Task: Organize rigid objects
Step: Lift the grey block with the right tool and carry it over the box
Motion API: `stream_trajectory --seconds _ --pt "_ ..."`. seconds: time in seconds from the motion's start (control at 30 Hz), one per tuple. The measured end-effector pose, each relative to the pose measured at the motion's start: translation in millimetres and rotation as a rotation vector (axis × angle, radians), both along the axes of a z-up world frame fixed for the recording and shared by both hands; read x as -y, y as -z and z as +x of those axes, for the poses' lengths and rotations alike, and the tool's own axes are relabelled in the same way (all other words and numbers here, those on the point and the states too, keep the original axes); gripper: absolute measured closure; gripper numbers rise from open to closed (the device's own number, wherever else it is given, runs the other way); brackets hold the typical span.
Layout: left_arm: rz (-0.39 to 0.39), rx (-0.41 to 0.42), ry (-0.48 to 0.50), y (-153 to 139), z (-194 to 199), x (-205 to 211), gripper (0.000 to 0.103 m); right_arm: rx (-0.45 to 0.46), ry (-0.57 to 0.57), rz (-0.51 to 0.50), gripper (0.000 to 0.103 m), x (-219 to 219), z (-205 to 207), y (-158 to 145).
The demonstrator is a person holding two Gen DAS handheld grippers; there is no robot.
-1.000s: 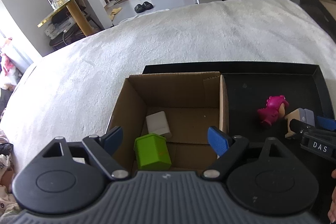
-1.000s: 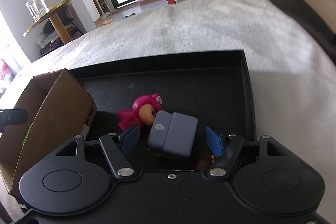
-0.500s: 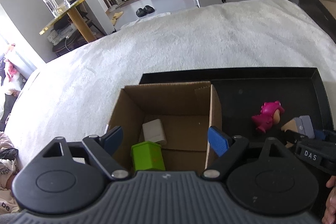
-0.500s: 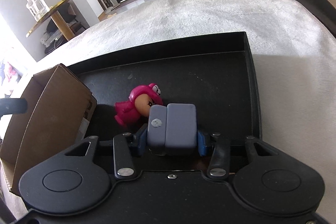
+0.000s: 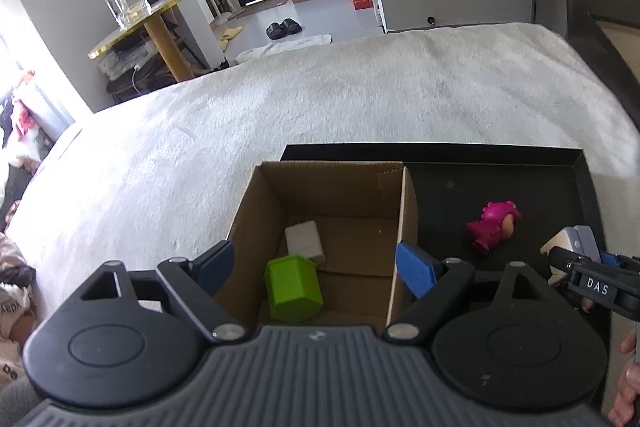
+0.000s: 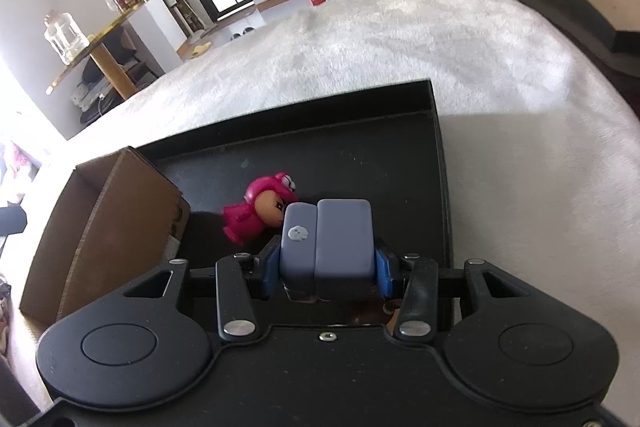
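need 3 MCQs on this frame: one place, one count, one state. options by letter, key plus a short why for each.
1. Where does the pink figure lie?
A. in the cardboard box
B. on the black tray
C. on the white blanket

2. How many things lie in the cardboard box?
A. none
B. two
C. four

3. What state is the right tool in?
A. wide open over the blanket
B. shut on nothing
C. shut on the grey-blue block

Key:
1 B: the figure rests on the black tray, right of the box's wall.
2 B: the left wrist view shows only the green block and the white block inside.
3 C: both blue pads press the sides of the grey-blue block. The jaws have just been closing on it.
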State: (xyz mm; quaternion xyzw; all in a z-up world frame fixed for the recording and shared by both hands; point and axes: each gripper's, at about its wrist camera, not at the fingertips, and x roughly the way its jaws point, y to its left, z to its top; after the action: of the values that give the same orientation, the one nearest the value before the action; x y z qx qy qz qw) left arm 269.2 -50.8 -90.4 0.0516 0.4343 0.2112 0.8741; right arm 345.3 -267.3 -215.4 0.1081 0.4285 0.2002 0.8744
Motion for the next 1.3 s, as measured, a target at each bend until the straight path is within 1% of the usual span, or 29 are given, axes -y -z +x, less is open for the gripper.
stream_trajectory --seconds 0.17,0.3,0.5,0.63,0.83,1.0,1.07,1.17,1.3 --pt "-0.018 0.044 -0.007 -15.5 -20.1 -1.4 0.016 0.008 0.002 -0.007 0.059 6.4 -9.2 -18.4" --pt "-0.045 0.082 -0.018 -28.2 -36.6 -4.4 0.016 0.043 0.005 -0.003 0.059 10.7 -21.5 -40.2" --pt "-0.118 0.161 -0.055 -49.0 -61.8 -7.7 0.016 0.088 0.014 -0.004 0.059 16.7 -40.1 -72.3" --pt "-0.12 0.195 -0.048 -59.0 -75.6 -5.9 0.016 0.124 0.006 -0.01 0.059 15.1 -49.1 -92.7" --pt "-0.149 0.212 -0.034 -63.7 -84.0 -17.9 0.016 0.181 0.01 -0.029 0.059 8.4 -63.8 -120.5" --pt "-0.181 0.214 -0.027 -62.7 -92.3 -35.5 0.016 0.206 0.018 -0.054 0.059 -0.9 -73.1 -133.0" --pt "-0.192 0.228 -0.04 -62.4 -94.6 -44.5 0.015 0.212 0.025 -0.06 0.059 -4.9 -75.8 -136.8" --pt "-0.243 0.224 -0.046 -60.8 -95.8 -57.3 0.015 0.205 0.036 -0.055 0.059 -9.6 -79.5 -139.8" --pt "-0.253 0.234 -0.033 -57.9 -101.9 -68.0 0.015 0.214 0.032 -0.077 0.059 -23.5 -86.0 -144.7"
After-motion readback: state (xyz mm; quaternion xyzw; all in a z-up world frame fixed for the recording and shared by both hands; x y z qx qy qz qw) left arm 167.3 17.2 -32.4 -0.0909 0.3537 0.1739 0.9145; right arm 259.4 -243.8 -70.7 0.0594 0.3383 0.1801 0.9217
